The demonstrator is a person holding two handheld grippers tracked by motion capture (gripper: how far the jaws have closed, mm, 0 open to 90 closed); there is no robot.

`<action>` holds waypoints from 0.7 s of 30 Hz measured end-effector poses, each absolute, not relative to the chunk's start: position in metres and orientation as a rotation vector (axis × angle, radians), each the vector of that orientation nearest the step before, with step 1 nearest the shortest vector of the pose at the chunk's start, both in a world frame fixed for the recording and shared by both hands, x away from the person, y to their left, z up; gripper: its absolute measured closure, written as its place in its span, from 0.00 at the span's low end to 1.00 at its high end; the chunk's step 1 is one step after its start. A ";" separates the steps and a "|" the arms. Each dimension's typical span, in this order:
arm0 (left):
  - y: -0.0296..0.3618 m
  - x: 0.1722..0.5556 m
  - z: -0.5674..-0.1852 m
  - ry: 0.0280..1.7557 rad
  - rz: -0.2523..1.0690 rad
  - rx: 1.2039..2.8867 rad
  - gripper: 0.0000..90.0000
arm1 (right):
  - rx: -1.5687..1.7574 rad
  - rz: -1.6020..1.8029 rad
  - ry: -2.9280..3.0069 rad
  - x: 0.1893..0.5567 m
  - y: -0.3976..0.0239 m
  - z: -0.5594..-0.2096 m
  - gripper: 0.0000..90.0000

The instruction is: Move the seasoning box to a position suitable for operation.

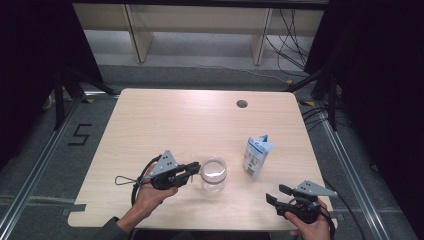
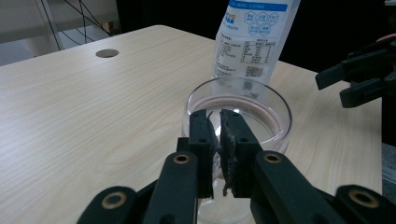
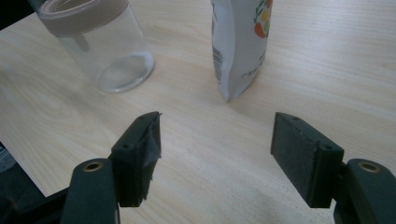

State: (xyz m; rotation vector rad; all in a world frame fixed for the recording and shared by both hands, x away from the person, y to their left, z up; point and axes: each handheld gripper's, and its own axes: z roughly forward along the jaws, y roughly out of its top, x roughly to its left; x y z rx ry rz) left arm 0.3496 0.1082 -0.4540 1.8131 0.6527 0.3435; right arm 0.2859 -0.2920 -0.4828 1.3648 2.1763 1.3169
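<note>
Already gripped: the left gripper [image 2: 219, 122] has its jaws nearly shut on the near rim of the glass jar [image 1: 214, 175], one pad inside and one outside the wall.

So the grasp looks made, though the jar seems not yet lifted clear of the table [image 1: 165, 117], and whatever follows with the pouch [image 1: 257, 156] is undone. That white pouch stands upright just beyond the jar, to its right in the high view. Meanwhile the right gripper [image 3: 215, 154] waits near the table's front edge, jaws wide apart and empty, pointed toward the pouch but well short of it.
</note>
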 end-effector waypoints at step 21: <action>0.107 0.355 -0.453 0.668 0.337 1.845 0.95 | 1.307 1.327 2.192 0.285 -0.296 -0.484 0.38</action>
